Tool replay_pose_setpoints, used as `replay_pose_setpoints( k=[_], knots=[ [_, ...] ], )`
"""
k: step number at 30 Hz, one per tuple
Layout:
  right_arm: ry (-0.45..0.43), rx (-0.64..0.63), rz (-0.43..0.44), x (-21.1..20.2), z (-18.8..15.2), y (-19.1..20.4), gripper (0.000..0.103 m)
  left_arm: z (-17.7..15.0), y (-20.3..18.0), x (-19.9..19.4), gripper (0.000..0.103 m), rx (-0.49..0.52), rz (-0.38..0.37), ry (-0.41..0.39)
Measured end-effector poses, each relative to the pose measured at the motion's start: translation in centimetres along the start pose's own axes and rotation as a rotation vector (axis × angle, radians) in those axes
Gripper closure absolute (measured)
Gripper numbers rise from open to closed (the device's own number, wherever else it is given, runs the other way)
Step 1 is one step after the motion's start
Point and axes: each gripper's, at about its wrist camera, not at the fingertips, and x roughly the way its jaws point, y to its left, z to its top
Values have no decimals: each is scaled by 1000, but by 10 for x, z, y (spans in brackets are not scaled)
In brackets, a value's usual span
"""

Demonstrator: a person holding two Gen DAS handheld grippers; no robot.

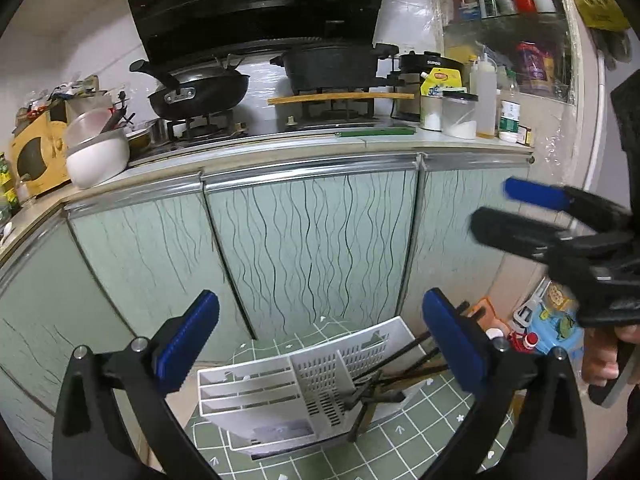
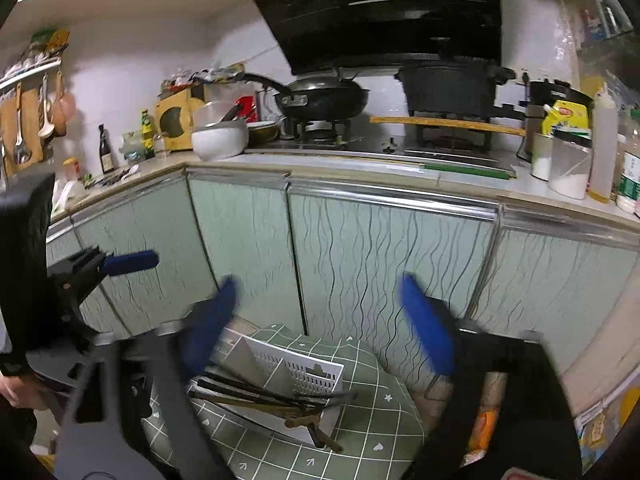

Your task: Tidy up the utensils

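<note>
Both grippers are black frames. The left gripper (image 1: 320, 344) and right gripper (image 2: 320, 328) carry ribbed blue pads and silver pivot screws.

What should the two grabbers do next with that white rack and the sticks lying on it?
Probably lower the right gripper toward the dark chopsticks lying loose across the tipped-over white rack. Both it and the left gripper are open and empty above the green cloth, so nothing is picked up yet.
</note>
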Motion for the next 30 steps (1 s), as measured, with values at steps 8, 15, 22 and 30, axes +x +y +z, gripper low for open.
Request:
replay_pose_setpoints(
  k=[8, 15, 22, 30],
  knots=[
    [12, -11, -11, -19, -1, 10, 8, -9, -4, -22, 5, -19, 9, -6],
    [23, -8, -13, -42, -15, 19, 8, -25, -9, -46, 5, -22, 33, -15],
    [36, -24, -31, -68, -41, 27, 8, -47, -10, -76, 5, -40, 48, -32],
    [37, -39, -60, -101, -79, 29, 8, -74, -11, -104, 5, -49, 69, -38]
  ],
)
